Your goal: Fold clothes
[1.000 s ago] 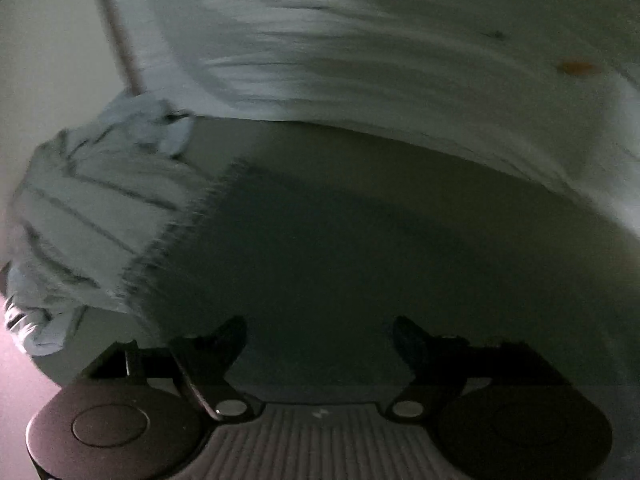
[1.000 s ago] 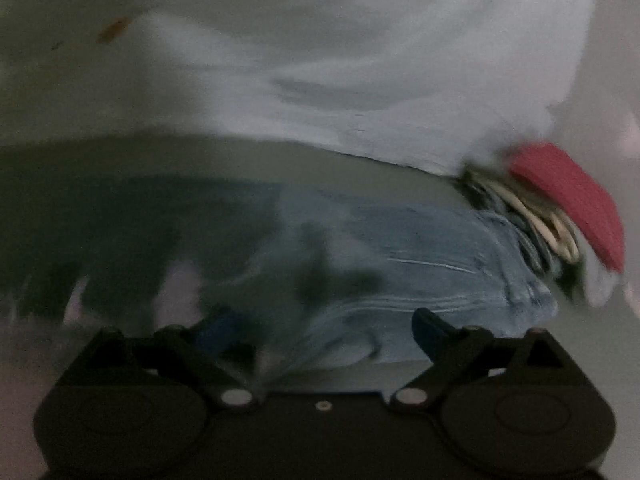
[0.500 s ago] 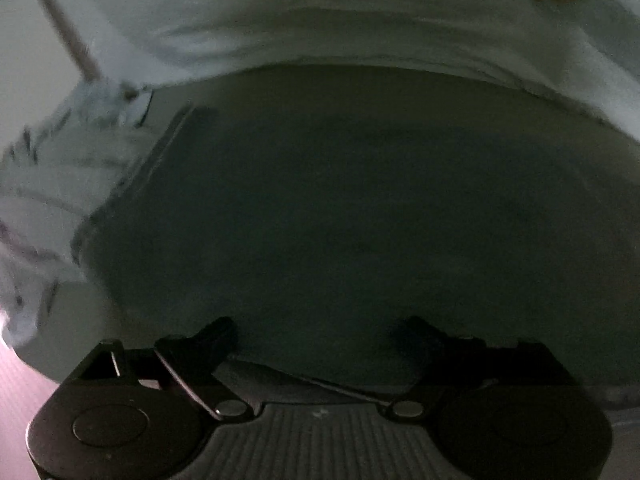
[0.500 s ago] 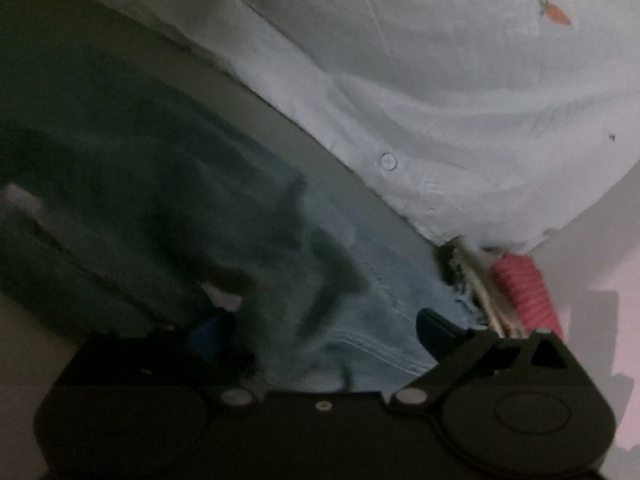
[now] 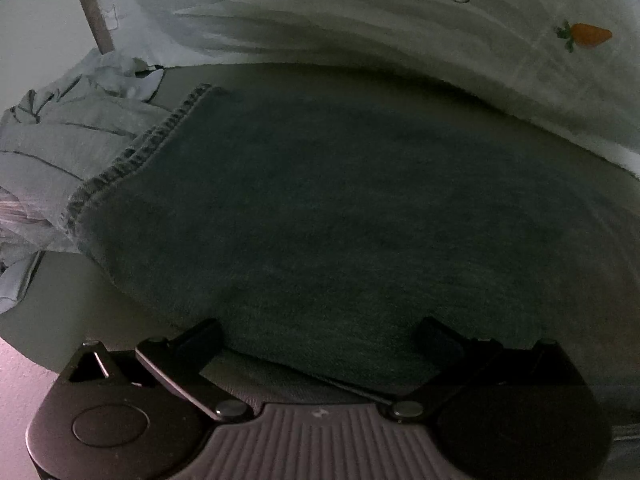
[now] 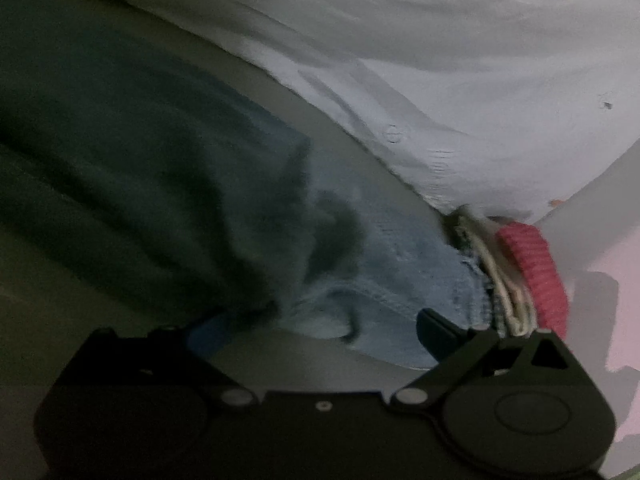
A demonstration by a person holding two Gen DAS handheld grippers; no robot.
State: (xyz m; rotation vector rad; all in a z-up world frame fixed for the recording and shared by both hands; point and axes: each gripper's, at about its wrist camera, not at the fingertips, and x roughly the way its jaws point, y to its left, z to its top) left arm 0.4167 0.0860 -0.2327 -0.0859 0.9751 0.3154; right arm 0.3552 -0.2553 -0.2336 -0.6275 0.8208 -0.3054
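Lying flat crosswise, the dark jeans (image 5: 340, 208) run hem-left between spread left tongs (image 5: 320, 334) and right tongs (image 6: 320, 330).

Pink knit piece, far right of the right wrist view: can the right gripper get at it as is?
Probably yes. The right gripper is open, and the pink knit piece lies uncovered just beyond its right finger, beside the jeans.

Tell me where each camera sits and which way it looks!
Left wrist: rides on the left tool, looking forward over the dark green cloth; its two open fingers show.
Right wrist: rides on the right tool, looking at the blue jeans; its open fingers show.
Both see: the green cloth and the white carrot-print shirt.
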